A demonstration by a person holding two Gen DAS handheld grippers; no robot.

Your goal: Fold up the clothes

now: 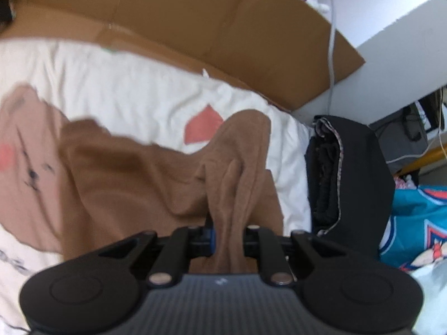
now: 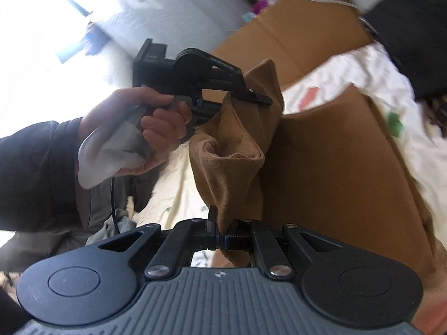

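Observation:
A brown garment (image 1: 134, 173) lies partly spread on a white bedsheet (image 1: 125, 89) with a bear print, and one bunched fold of it rises into my left gripper (image 1: 227, 240). That gripper is shut on the fold. In the right wrist view the same brown garment (image 2: 232, 162) hangs in a twisted band between the two grippers. My right gripper (image 2: 222, 237) is shut on its lower edge. Higher up, the left gripper (image 2: 251, 95) pinches the other end, held by a person's hand (image 2: 156, 128).
A large cardboard box (image 1: 195, 14) stands along the far side of the bed. A stack of folded black clothes (image 1: 349, 173) sits at the right, with a teal printed garment (image 1: 419, 223) beside it. A white cable (image 1: 332, 42) hangs by the wall.

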